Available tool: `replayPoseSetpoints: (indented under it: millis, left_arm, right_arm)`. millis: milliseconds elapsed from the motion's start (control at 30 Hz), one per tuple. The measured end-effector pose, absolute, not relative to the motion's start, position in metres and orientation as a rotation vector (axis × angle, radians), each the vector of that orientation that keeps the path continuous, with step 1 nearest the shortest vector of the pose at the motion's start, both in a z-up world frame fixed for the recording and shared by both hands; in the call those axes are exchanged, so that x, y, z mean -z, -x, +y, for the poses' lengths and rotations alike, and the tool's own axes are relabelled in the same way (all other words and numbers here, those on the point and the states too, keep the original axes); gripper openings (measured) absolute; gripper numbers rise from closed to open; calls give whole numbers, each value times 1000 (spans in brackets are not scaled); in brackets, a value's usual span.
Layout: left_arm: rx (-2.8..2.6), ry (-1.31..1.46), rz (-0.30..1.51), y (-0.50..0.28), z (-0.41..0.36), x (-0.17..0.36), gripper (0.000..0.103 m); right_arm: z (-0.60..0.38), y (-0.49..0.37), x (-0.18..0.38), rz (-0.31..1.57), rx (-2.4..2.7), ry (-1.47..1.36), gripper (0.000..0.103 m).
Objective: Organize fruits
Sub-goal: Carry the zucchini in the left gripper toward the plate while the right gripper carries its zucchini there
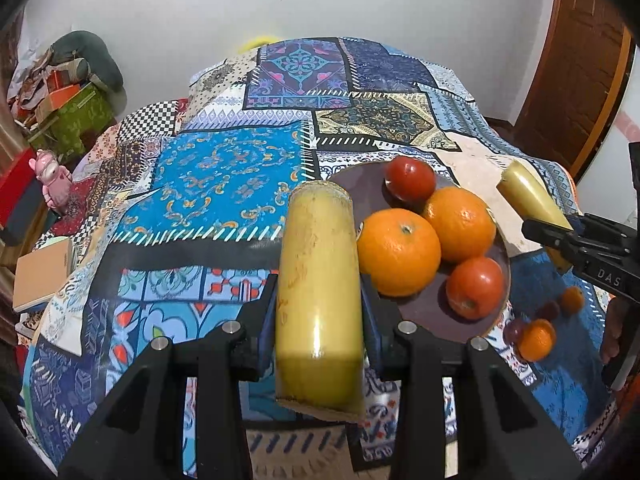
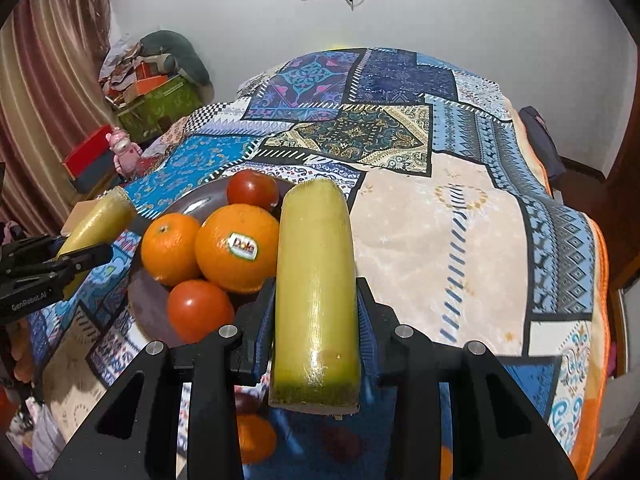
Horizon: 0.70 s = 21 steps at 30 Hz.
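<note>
My left gripper (image 1: pixel 319 312) is shut on a yellow sugarcane piece (image 1: pixel 318 280), held above the patchwork blanket just left of a dark plate (image 1: pixel 424 312). The plate holds two oranges (image 1: pixel 398 252) and two tomatoes (image 1: pixel 412 178). My right gripper (image 2: pixel 316 320) is shut on a second yellow-green sugarcane piece (image 2: pixel 316 292), to the right of the plate (image 2: pixel 148 300). The right gripper also shows in the left wrist view (image 1: pixel 560 236), the left gripper in the right wrist view (image 2: pixel 80 258).
Small oranges (image 1: pixel 536 338) and dark plums (image 1: pixel 548 310) lie on the blanket near the plate. A pink toy (image 1: pixel 54 184), a book (image 1: pixel 42 274) and boxes (image 1: pixel 76 112) sit at the left. A wooden door (image 1: pixel 576 68) stands at the right.
</note>
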State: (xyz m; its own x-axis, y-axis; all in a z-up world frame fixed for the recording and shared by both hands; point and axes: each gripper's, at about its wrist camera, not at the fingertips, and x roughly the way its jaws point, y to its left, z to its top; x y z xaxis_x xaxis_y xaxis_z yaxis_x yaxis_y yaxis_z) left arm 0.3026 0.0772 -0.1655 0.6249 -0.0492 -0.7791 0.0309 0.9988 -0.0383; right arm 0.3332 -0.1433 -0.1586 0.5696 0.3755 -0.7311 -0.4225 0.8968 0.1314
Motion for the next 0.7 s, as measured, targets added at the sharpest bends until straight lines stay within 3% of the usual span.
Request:
replayPoseSetpoints:
  millis: [700]
  left_arm:
    - [66, 30, 924, -340, 82, 180, 37]
  right_arm:
    - [-116, -378, 168, 876, -506, 180, 34]
